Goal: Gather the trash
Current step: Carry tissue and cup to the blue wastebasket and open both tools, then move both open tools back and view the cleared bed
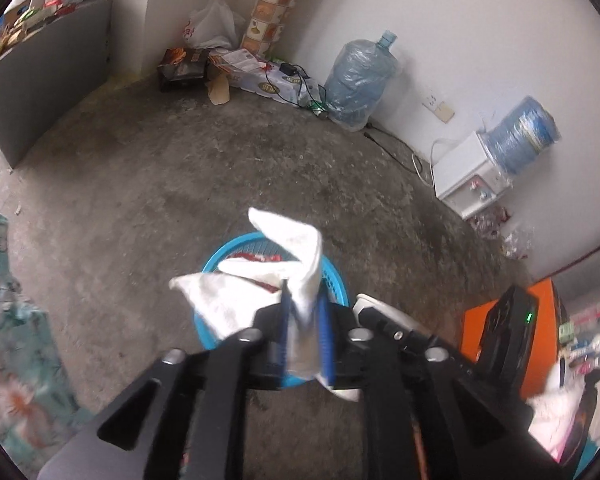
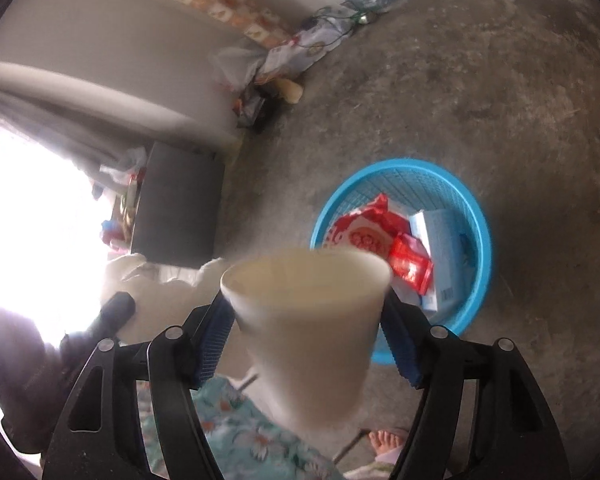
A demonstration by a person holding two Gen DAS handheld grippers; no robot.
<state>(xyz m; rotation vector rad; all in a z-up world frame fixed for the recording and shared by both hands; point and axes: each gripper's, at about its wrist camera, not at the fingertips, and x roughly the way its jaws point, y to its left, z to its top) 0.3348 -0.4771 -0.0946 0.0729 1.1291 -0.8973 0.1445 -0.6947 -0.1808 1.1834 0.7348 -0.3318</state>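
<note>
Now both pieces of trash hang above the round blue plastic mesh basket on the concrete floor, and either could miss: the crumpled white paper tissue may flutter past the rim, the white paper cup could bounce out. The left gripper has its jaws nearly closed, pinching the tissue. The right gripper holds its jaws wide, clamped on the cup's sides.

Colours and patterns, both wrist views.
Tissue white; cup cream-white; basket bright blue, lattice-patterned; wrappers red-and-white; gripper pads blue, ribbed; floor mottled grey; cloth teal, white-daisy print.
</note>
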